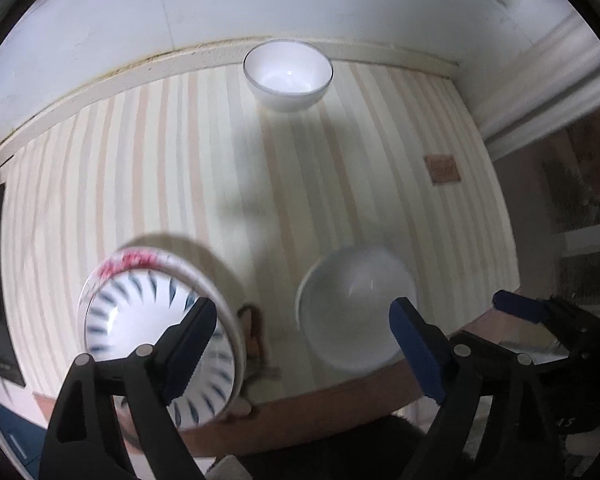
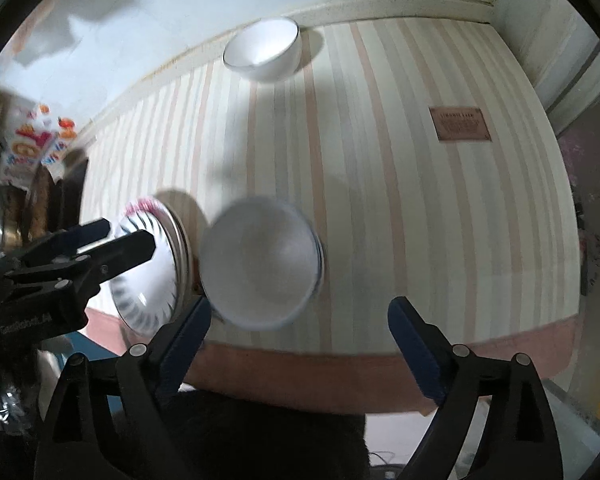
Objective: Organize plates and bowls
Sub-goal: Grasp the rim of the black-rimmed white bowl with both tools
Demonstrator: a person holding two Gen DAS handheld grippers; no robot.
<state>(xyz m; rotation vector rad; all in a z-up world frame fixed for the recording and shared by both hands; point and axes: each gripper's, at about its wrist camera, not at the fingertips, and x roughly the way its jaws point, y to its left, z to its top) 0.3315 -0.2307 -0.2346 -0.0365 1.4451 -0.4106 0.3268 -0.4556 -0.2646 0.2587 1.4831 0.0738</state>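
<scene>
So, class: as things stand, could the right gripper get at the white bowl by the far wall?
Probably yes. The right gripper is open and empty, and bare striped tablecloth lies between it and the far white bowl; only the near white bowl sits below the jaws.

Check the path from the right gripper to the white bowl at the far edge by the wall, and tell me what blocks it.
The right gripper is open and empty. Directly below and ahead sits a plain white bowl, so a low straight move would meet it. Beyond that, only bare striped tablecloth lies before the far bowl.
</scene>
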